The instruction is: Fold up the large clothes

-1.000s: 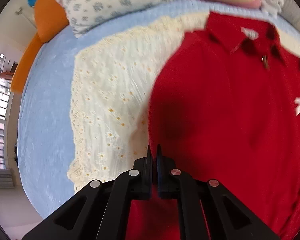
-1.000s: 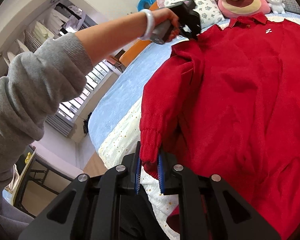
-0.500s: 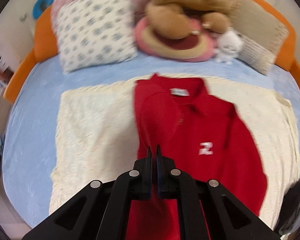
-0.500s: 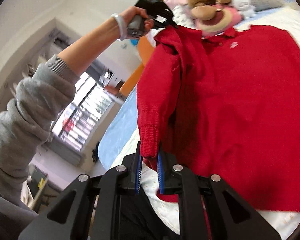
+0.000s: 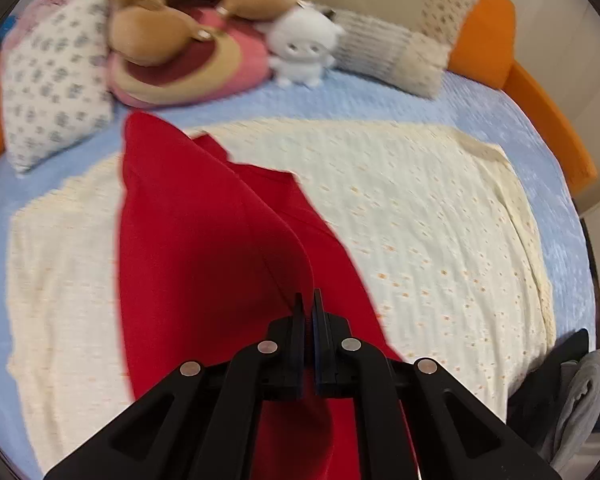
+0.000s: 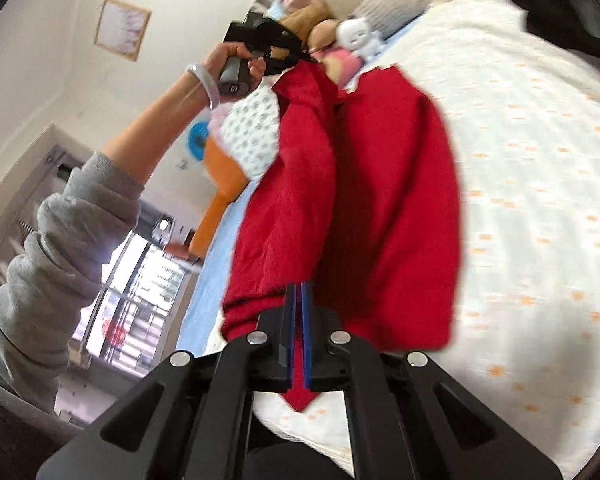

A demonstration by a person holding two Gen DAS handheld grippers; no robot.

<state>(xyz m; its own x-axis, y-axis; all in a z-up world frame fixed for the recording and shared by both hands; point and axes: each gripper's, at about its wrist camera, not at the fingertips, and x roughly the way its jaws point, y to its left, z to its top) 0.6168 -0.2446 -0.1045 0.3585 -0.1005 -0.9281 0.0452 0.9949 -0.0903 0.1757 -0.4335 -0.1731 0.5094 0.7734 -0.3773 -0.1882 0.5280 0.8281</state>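
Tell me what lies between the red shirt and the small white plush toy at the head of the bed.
In the left wrist view, the cream eyelet blanket and a strip of light blue bedspread separate the red polo shirt from the white plush toy.

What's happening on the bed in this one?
A person is folding a red shirt on a cream blanket spread over the bed. The left gripper is shut on the shirt's upper side, held up near the pillows, and the right gripper is shut on its lower edge. Together they carry one side of the shirt over the half lying flat. The fold is not yet laid down.
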